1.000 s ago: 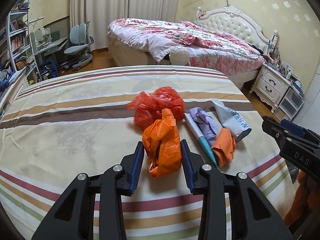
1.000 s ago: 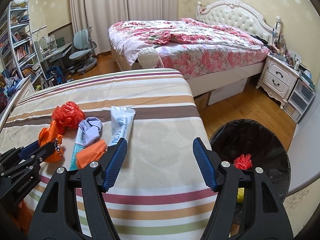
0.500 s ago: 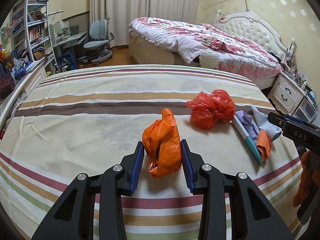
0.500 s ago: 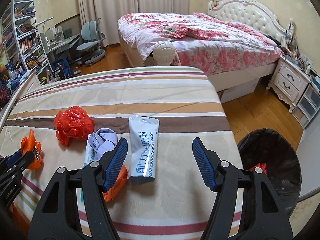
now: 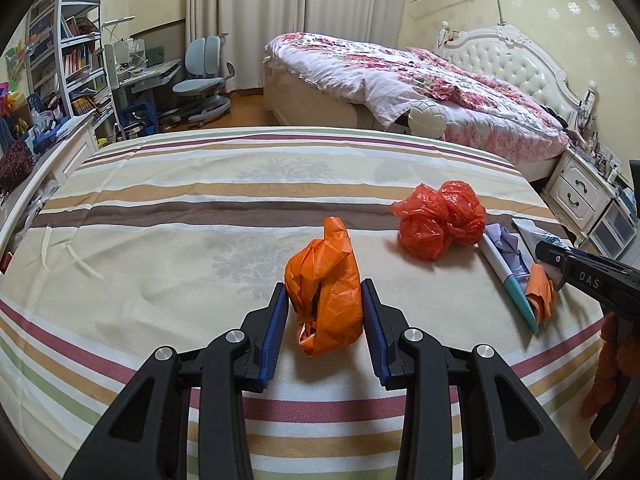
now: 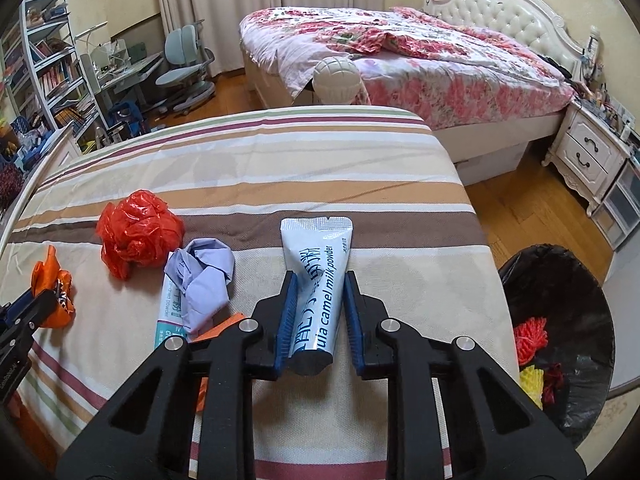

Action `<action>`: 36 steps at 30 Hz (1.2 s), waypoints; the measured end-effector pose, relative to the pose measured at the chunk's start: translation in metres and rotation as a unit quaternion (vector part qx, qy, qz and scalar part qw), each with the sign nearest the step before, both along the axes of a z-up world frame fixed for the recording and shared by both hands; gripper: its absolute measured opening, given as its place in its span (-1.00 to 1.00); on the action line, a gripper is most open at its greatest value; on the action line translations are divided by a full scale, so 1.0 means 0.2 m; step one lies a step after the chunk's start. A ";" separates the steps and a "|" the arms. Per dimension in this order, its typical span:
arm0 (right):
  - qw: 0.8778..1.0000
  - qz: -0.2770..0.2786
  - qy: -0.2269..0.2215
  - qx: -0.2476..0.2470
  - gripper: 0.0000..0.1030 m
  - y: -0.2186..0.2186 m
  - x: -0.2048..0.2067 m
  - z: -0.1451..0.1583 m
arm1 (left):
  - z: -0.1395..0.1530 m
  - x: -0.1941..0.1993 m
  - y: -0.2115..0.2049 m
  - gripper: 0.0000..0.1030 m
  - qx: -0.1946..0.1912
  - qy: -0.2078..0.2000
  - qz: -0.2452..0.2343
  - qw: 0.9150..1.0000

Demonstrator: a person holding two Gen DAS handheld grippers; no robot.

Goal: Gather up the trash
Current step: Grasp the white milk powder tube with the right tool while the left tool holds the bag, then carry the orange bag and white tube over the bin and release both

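Right wrist view: the right gripper (image 6: 318,312) clamps its blue pads on a white milk-powder sachet (image 6: 318,276) lying near the right edge of the striped bedspread (image 6: 280,152), jaws pressed to the packet's narrow sides so the flat pouch cannot slip out. The black-lined trash bin (image 6: 560,320) stands on the floor just off that edge, already holding red and yellow scraps, which seems to explain why this hand takes the piece nearest to it. In the left wrist view, the left gripper (image 5: 324,312) is closed on a crumpled orange plastic bag (image 5: 326,296) at the middle of the bedspread, the jaws squeezing its bulk from both sides while its twisted top sticks up free. Still waiting on the cover, between the two grippers, lie a red plastic bag (image 6: 138,232), a wad of lilac paper (image 6: 204,280) on top of a teal-ended sachet (image 6: 170,316), and a small orange scrap (image 5: 540,292). Both hands look loaded and ready for the bin.
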State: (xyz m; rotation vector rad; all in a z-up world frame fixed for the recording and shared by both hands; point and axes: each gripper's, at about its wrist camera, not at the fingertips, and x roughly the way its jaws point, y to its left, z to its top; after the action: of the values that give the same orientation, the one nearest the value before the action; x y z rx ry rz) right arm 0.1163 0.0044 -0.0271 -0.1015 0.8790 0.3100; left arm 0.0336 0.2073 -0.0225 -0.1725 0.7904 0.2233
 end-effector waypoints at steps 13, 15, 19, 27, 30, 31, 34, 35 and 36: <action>1.000 -0.022 -0.013 0.016 -0.62 -0.17 -0.12 0.04 | 0.03 -0.03 -0.15 -0.28 -0.004 -0.009 -0.037 0.999; 0.999 -0.026 -0.018 0.019 -0.62 -0.20 -0.15 0.06 | 0.04 -0.04 -0.18 -0.28 -0.005 -0.010 -0.043 0.999; 0.999 -0.035 -0.029 0.022 -0.62 -0.28 -0.20 0.09 | 0.06 -0.04 -0.27 -0.28 -0.004 -0.016 -0.059 0.998; 0.996 -0.069 -0.048 0.026 -0.62 -0.48 -0.27 0.14 | 0.13 -0.05 -0.46 -0.28 -0.002 -0.035 -0.100 0.994; 0.995 -0.084 -0.055 0.026 -0.62 -0.55 -0.30 0.16 | 0.15 -0.04 -0.55 -0.28 -0.001 -0.044 -0.119 0.992; 0.994 -0.089 -0.058 0.025 -0.62 -0.58 -0.31 0.17 | 0.16 -0.04 -0.58 -0.28 -0.001 -0.046 -0.126 0.991; 0.992 -0.103 -0.065 0.022 -0.62 -0.66 -0.33 0.18 | 0.18 -0.03 -0.68 -0.28 0.000 -0.054 -0.146 0.988; 0.991 -0.111 -0.068 0.022 -0.62 -0.70 -0.33 0.19 | 0.18 -0.03 -0.71 -0.28 0.000 -0.056 -0.152 0.987; 0.991 -0.116 -0.070 0.022 -0.62 -0.72 -0.34 0.19 | 0.19 -0.02 -0.74 -0.28 0.001 -0.058 -0.157 0.986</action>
State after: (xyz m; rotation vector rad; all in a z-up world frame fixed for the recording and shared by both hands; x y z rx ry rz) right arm 0.0493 -0.1396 0.0108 0.0191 0.7358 0.1037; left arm 0.0286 0.0597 0.0153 -0.0562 0.6901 -0.0842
